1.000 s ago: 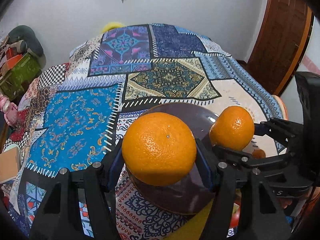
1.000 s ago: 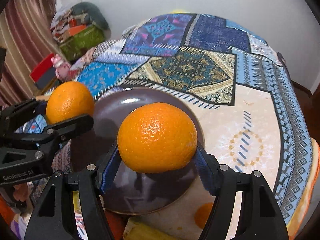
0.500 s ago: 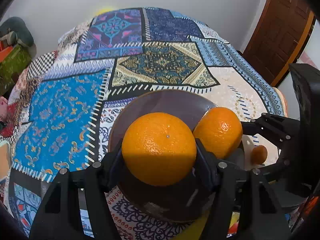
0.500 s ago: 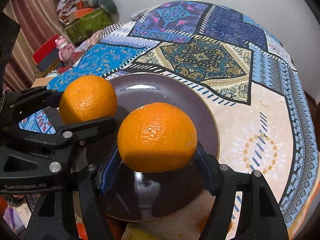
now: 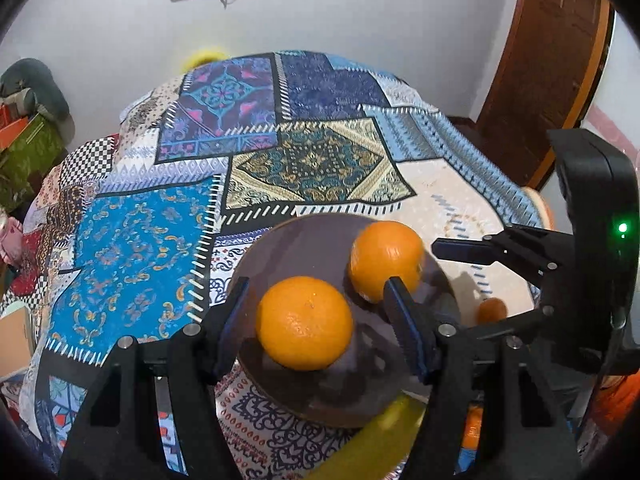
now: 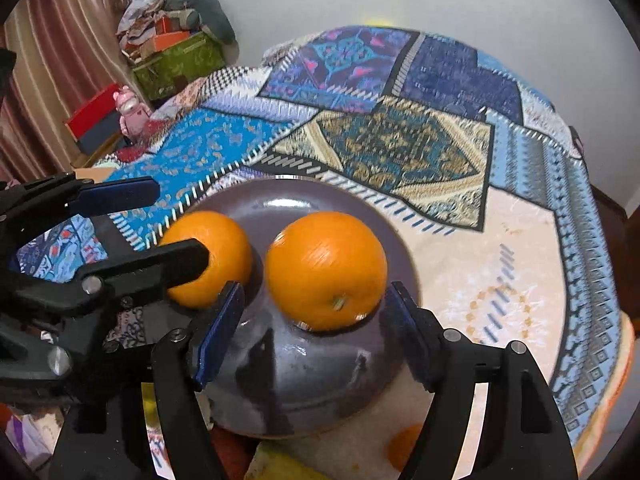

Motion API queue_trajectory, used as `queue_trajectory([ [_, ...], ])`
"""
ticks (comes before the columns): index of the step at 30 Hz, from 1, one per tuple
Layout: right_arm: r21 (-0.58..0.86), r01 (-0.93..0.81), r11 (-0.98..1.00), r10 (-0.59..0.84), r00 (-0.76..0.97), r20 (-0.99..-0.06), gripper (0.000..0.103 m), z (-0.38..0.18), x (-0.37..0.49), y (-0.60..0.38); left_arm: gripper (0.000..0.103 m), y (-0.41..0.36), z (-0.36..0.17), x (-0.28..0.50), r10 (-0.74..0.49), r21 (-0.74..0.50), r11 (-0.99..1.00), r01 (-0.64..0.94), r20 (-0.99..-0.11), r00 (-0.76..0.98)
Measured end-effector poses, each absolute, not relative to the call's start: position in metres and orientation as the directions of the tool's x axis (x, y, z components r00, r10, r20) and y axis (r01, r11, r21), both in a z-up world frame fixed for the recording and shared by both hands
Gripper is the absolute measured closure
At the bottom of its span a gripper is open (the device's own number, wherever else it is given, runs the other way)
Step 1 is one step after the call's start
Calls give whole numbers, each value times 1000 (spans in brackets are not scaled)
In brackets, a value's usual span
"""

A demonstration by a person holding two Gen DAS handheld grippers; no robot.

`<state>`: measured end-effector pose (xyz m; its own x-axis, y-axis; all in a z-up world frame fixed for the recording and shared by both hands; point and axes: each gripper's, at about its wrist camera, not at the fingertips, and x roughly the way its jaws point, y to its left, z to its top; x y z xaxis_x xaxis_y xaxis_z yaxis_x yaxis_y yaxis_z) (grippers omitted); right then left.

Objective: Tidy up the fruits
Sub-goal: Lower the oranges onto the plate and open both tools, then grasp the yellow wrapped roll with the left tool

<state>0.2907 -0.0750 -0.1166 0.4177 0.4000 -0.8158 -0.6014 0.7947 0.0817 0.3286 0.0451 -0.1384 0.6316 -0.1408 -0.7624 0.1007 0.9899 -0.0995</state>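
Note:
Two oranges lie on a dark purple plate point(image 5: 312, 240) point(image 6: 320, 384) on a patchwork cloth. In the left wrist view my left gripper point(image 5: 316, 320) is open, its blue pads apart on both sides of the near orange point(image 5: 304, 322). The second orange point(image 5: 384, 260) lies further right on the plate. In the right wrist view my right gripper point(image 6: 316, 324) is open around that second orange point(image 6: 326, 270), which is blurred. The other orange point(image 6: 212, 256) sits left of it, between the left gripper's fingers point(image 6: 132, 196).
A small orange fruit point(image 5: 491, 310) lies on the cloth right of the plate. A yellow object point(image 5: 372, 436) lies at the plate's near edge. Boxes and clutter point(image 6: 176, 52) stand beyond the table on the left. A wooden door point(image 5: 552, 60) is at the right.
Both grippers have opened and let go of their oranges, which now rest on the plate. Both grippers have drawn back a little.

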Motion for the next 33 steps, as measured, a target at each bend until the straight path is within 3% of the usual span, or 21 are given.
queue_trajectory([
  [13,75,-493,867,346,485,-803,29,-103,254,-149,33,53,-131,265,-113,-76,993,85,-756,645],
  [25,149,-457,877,349,391,-852,29,-137,218,-175,31,51,-168,220,-120,-84,992,90,-811,573],
  [28,178,-478,860,368,341,-865,29,-147,219,-169,27,48,-179,223,-147,-120,989,85,-829,539],
  [33,212,-477,853,385,301,-872,19,-156,227,-163,26,39,-189,235,-158,-126,987,96,-841,517],
])
